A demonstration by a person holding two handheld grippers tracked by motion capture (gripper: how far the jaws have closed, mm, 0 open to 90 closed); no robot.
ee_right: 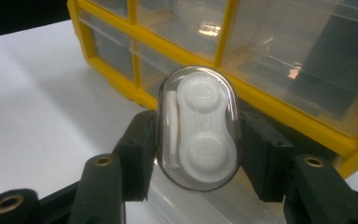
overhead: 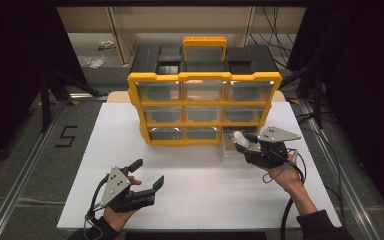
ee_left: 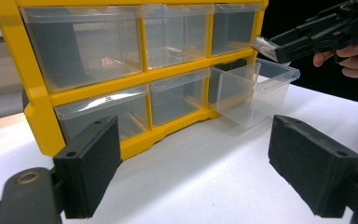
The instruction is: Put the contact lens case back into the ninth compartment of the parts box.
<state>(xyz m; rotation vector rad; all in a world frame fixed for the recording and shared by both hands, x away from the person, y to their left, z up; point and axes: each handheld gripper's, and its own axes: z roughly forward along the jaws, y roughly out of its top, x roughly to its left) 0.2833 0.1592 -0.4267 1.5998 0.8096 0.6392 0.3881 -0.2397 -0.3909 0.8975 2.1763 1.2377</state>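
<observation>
Evidently the right hand-held gripper (ee_right: 198, 140) is clamped on the clear oval case with its white contact-lens holder (ee_right: 198, 133) just above the pulled-out transparent drawer (ee_left: 254, 91) — poised to drop it in — while the left hand-held gripper (overhead: 149, 174) waits apart on the near-left white table (overhead: 200, 195).

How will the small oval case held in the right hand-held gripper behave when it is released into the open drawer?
The oval case looks like hard, glossy plastic, so it probably stays stiff but may slip between the pads. Its rounded ends suggest it could rock or slide on landing. The pulled-out drawer seems thin and light, so it might shift if bumped.
</observation>
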